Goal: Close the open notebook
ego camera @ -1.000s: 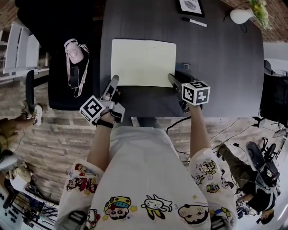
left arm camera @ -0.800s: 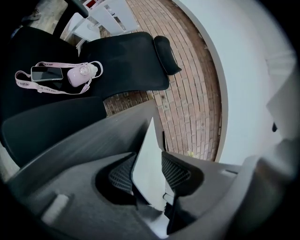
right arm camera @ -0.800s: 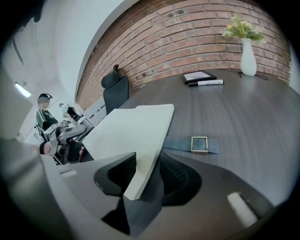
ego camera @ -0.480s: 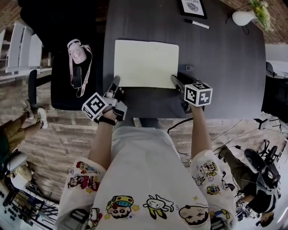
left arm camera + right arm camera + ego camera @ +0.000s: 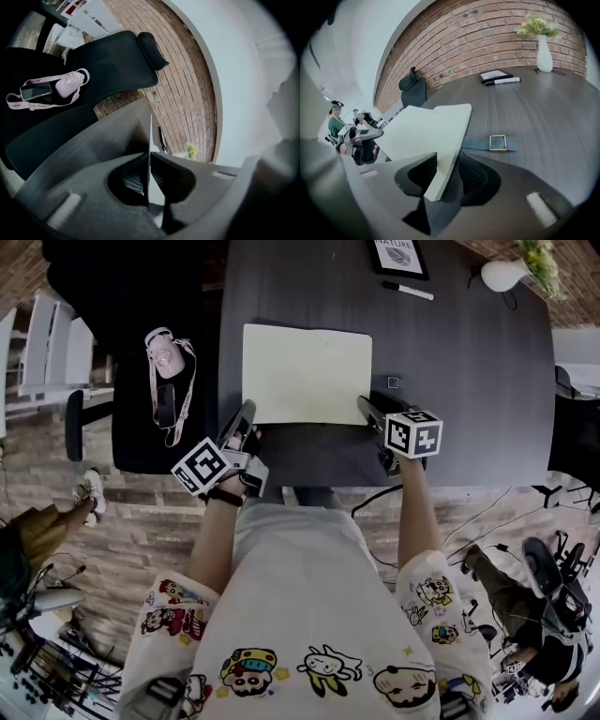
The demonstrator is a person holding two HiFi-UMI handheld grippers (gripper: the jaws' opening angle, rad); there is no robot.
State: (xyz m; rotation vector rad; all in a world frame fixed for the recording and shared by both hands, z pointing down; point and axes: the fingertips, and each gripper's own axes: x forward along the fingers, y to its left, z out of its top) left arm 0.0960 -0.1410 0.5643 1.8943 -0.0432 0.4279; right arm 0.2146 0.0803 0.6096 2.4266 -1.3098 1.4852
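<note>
- Dark grey table fills the upper field; black padded office chair stands at its left side.
- Open cream-paged notebook lies on the table near the front edge, between your two grippers.
- Your left gripper: jaws together, clamped on a thin edge of the notebook at its near left corner.
- Your right gripper: jaws apart, just been closing; the notebook's near right corner sits between them, pads not yet pressing it.
- Pink pouch with strap and dark phone rest on the chair seat; white marker pen lies at the table's far side.
</note>
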